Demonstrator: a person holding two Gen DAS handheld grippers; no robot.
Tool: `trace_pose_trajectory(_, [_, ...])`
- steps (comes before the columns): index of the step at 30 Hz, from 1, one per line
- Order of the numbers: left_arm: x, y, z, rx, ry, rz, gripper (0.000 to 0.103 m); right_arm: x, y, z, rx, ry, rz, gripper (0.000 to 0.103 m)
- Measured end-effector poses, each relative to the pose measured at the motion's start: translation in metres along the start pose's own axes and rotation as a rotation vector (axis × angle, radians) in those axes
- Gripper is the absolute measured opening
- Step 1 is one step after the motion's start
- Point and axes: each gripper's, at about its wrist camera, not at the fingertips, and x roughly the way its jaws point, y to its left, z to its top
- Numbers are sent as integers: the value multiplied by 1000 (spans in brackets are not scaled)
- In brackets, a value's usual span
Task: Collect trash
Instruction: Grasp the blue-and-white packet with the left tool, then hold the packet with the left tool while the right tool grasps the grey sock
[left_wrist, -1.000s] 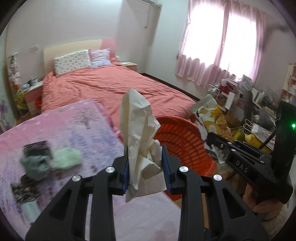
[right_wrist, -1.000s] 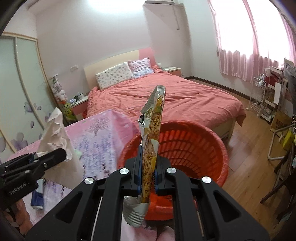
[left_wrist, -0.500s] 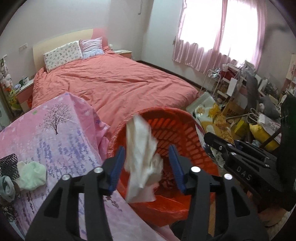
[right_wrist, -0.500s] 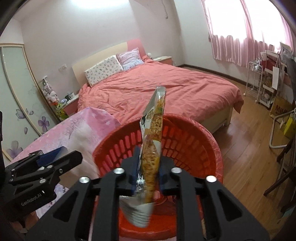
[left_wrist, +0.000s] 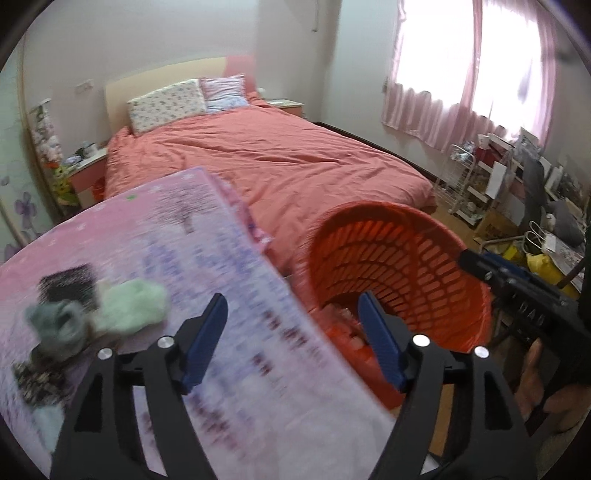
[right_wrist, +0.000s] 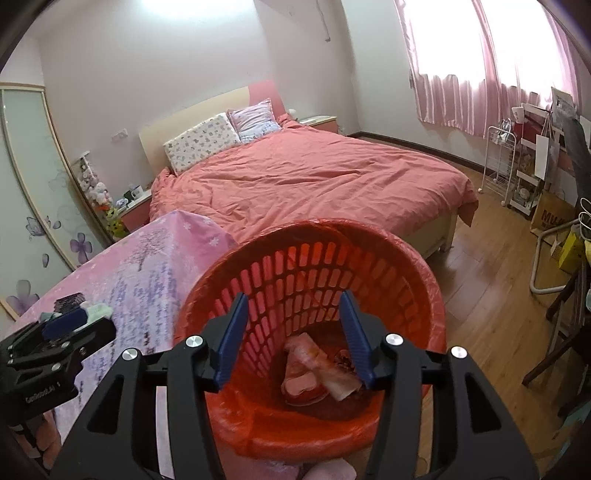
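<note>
Orange-red slotted basket (right_wrist: 314, 266) at lower centre, lined with reddish film. Coral-red bedspread (right_wrist: 314, 177) mid-frame; 2 pillows (right_wrist: 201, 142), 1 white with small floral print, 1 pale pink-blue. Pink tablecloth (right_wrist: 147, 266) with lilac tree print, lower left. Pink curtains (right_wrist: 480, 74) upper right. Blue pads (right_wrist: 231, 343) on black fingers.

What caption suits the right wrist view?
Right tongs opening, empty, above the red basket holding dropped trash.
</note>
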Motion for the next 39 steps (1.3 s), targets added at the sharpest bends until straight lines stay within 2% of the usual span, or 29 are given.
trace_pose_trajectory(7, [-53, 62, -44, -72, -16, 153, 74, -10, 39, -19, -61, 27, 35, 52])
trace_pose_trajectory(12, [-92, 123, -88, -195, -15, 285, 74, -13, 69, -39, -108, 65, 78, 52])
trace_pose_trajectory(14, [-98, 144, -103, -242, -1, 314, 74, -13, 81, -46, -124, 82, 94, 52])
trace_pose_trajectory(19, [-93, 176, -120, -344, 59, 296, 71, -14, 109, -63, -168, 118, 129, 52])
trace_pose_trajectory(22, [-86, 175, -121, -359, 68, 274, 65, -15, 122, -71, -193, 136, 139, 52])
trace_pose_trajectory(25, [-74, 173, -123, -367, 89, 266, 54, -15, 130, -76, -208, 148, 140, 52])
trace_pose_trajectory(26, [-71, 174, -124, -369, 98, 272, 49, -15, 132, -76, -210, 151, 141, 52])
trace_pose_trajectory(30, [-72, 179, -130, -372, 96, 290, 45, -15, 141, -80, -222, 158, 146, 52])
trace_pose_trajectory(39, [-95, 232, -149, -434, 108, 401, 45, -7, 162, -90, -256, 183, 165, 52])
